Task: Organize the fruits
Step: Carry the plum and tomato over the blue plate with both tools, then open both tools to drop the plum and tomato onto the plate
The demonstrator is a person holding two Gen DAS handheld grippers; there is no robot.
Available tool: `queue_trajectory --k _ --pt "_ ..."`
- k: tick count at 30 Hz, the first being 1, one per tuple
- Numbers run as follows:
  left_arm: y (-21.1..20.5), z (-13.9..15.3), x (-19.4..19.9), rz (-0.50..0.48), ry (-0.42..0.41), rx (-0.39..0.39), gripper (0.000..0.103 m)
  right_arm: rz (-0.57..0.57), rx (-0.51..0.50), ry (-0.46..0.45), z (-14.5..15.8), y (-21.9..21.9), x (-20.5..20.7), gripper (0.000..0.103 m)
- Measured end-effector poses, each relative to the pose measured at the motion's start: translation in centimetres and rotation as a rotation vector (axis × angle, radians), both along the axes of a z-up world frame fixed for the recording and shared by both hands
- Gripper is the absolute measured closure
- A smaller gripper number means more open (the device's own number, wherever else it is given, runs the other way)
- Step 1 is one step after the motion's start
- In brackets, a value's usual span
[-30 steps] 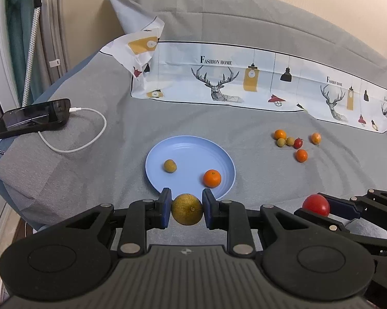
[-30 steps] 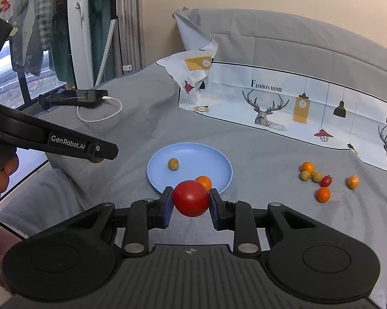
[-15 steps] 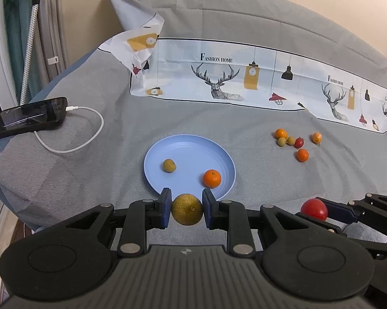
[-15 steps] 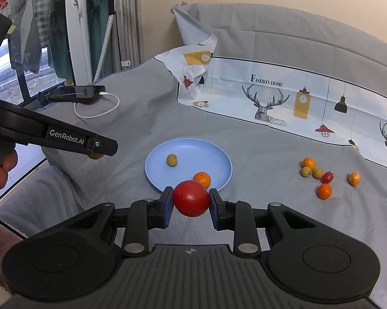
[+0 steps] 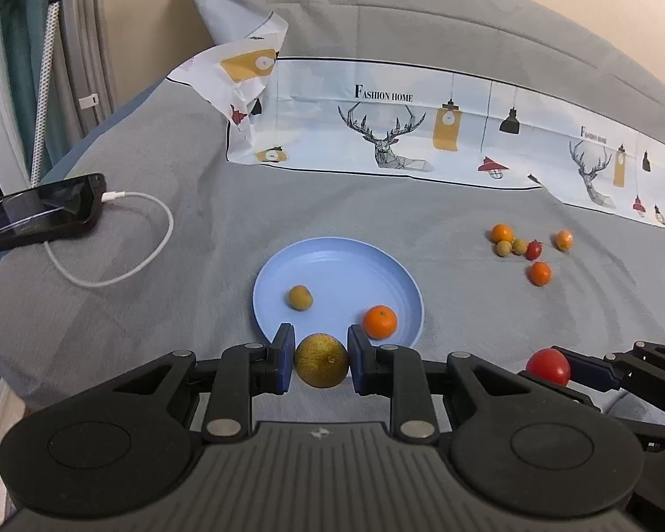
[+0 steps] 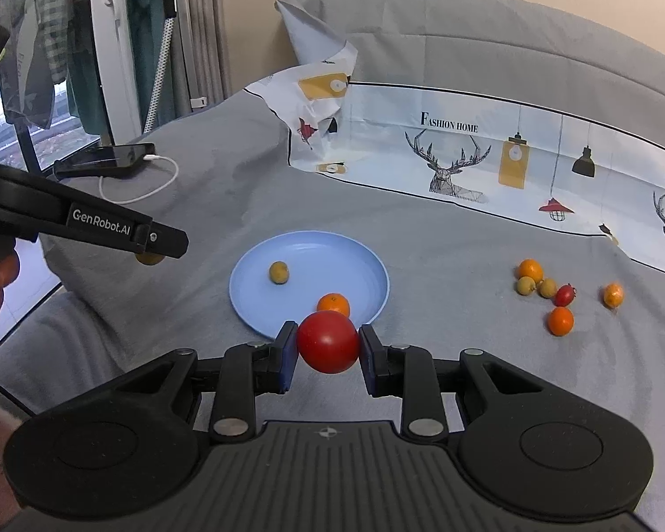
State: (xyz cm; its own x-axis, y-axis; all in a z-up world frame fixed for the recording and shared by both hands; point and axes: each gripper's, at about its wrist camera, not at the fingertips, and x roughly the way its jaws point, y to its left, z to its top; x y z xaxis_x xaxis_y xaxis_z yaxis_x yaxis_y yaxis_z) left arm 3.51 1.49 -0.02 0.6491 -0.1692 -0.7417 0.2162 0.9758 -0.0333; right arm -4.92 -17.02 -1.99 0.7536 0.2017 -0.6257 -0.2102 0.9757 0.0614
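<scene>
Between the left tongs [image 5: 321,360], I have a brownish-green round fruit [image 5: 321,366] clamped by both blue pads, hanging just short of the near rim of the blue plate [image 5: 332,261]. My right tongs [image 6: 328,348] are likewise closed on a red tomato [image 6: 328,342], also just before that rim. On the plate already lie 2 pieces, a small green fruit [image 5: 300,297] at the left and an orange [image 5: 379,322] near the front right. To the right, well apart from the plate, 6 small fruits [image 5: 527,250] sit loose on the grey bed cover [image 5: 421,213].

My judgement is that the step in hand is delivery. I would carry each piece over a bare part of the plate, lower it close to the plate floor, then ease the pads apart so it does not roll; the orange lies right ahead of both tongs, so I would steer the tomato clear of it. I would also keep the 2 rigs from crossing.

Hard to make out: my own rig hides the plate's nearest rim, and in the right view the left rig's arm covers all but a sliver of its fruit. At the far left lies a phone [image 5: 40,217] with its white cable [image 5: 124,275].
</scene>
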Motion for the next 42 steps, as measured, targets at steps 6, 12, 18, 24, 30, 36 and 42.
queue_trajectory --k 6,12,18,24,30,36,42 --pt "-0.8 -1.9 3.6 -0.006 0.03 0.016 0.075 -0.009 0.004 0.03 -1.7 -0.1 3.6 0.072" --pt "-1.4 -3.9 7.3 0.0 0.068 0.025 0.075 -0.002 0.01 0.066 -3.4 0.3 7.5 0.072" --pt "-2.0 -6.3 10.5 -0.003 0.097 0.048 0.075 0.002 0.013 0.102 -5.2 0.7 11.0 0.072" --pt "-2.3 -8.9 13.1 0.012 0.142 0.073 0.075 0.02 0.002 0.135 -7.3 1.4 14.0 0.072" --pt "-1.8 -10.1 14.4 0.023 0.156 0.097 0.069 0.036 -0.009 0.158 -8.8 2.1 16.4 0.072" --pt "-1.0 -8.2 13.3 0.029 0.096 0.06 0.0 0.013 -0.005 0.142 -7.7 1.9 16.6 0.023" --pt "-0.9 -6.8 9.7 0.01 0.117 0.073 0.0 -0.007 -0.007 0.16 -6.1 1.3 13.1 0.011"
